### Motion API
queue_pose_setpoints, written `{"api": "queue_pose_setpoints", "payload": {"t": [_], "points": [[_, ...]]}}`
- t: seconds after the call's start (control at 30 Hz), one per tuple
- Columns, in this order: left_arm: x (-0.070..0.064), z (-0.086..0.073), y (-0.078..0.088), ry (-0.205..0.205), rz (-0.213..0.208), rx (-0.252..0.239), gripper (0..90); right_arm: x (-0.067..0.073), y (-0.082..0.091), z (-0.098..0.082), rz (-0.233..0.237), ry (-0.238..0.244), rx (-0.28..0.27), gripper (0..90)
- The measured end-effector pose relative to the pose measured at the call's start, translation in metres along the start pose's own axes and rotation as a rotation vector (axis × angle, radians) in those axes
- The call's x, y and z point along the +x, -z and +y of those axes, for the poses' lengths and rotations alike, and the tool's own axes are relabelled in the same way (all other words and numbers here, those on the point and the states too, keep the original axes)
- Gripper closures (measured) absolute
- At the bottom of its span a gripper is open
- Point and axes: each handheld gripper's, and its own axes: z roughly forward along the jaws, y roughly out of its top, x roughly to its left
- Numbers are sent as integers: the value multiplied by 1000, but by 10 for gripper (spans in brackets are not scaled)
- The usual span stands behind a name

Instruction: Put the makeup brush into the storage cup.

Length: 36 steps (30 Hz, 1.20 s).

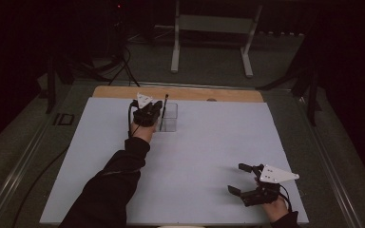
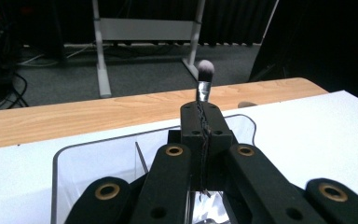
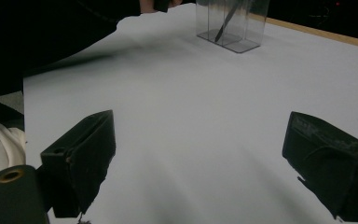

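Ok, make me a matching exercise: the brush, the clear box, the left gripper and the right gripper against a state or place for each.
Things:
1. brush
2. clear box
3. left gripper
4. right gripper

States or places:
A. fingers spread open over the white sheet
B. stands at the far edge of the white sheet
C. upright, bristles on top
D. shut on the brush handle

Pairs: 1-C, 2-B, 3-D, 4-A

Your left gripper [image 2: 200, 122] is matt black plastic with brass-looking rivets; the brush [image 2: 204, 79] it clamps has soft, fluffy bristles above a shiny metal ferrule. The container [image 1: 169, 117] is clear, glossy plastic — smooth-walled. At twelve o'clock, bare wood [image 2: 74, 116] shows grain — the white sheet [image 1: 195, 156] looks matt, paper-like.
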Motion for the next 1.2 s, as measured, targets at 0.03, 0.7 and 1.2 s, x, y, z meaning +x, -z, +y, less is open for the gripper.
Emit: {"api": "queue_pose_setpoints", "payload": {"t": [0.03,0.7,1.2], "points": [[0,1,0,3,-3,6,819,0,0,0,0,0,1,97],[-17,11,9,-42,6,73,387,0,0,0,-1,4,1,97],[-26,17,35,-108,-82,82,125,0,0,0,-5,4,3,97]]}}
